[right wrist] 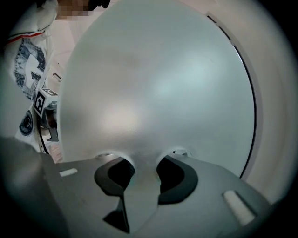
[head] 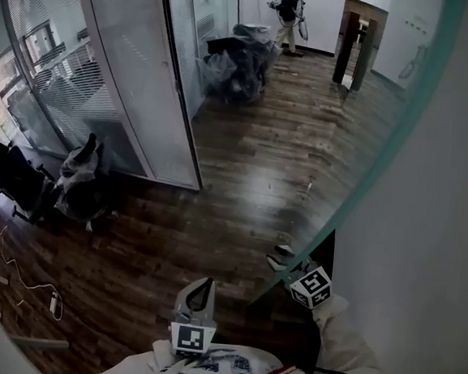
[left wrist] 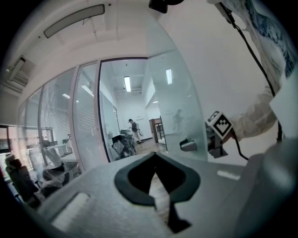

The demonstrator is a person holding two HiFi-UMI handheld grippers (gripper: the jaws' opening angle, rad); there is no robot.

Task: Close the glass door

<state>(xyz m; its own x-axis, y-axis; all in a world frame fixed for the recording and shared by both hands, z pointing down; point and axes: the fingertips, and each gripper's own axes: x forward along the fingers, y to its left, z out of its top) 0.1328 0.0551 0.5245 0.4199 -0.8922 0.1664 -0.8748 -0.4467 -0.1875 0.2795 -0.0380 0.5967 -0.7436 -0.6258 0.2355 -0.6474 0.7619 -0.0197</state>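
Note:
The frosted glass door (head: 380, 158) stands ajar, its greenish edge slanting from the top right down toward my right hand. My right gripper (head: 285, 268) grips that edge beside the metal door handle (head: 281, 253). In the right gripper view the pane (right wrist: 158, 83) fills the picture and runs between the two pads of the right gripper (right wrist: 142, 169), which sit against it. The left gripper view shows the door (left wrist: 177, 102), its handle (left wrist: 188, 145) and the right gripper (left wrist: 215, 139) from the side. My left gripper (head: 200, 285) (left wrist: 155, 156) hangs free over the wooden floor, tips together, holding nothing.
A white wall (head: 445, 241) stands close on the right. Glass partitions with blinds (head: 122, 75) line the left. Plastic-wrapped chairs (head: 80, 181) and a wrapped pile of furniture (head: 241, 61) sit along them. A person (head: 287, 16) stands far down the corridor. Cables (head: 23, 274) lie on the floor.

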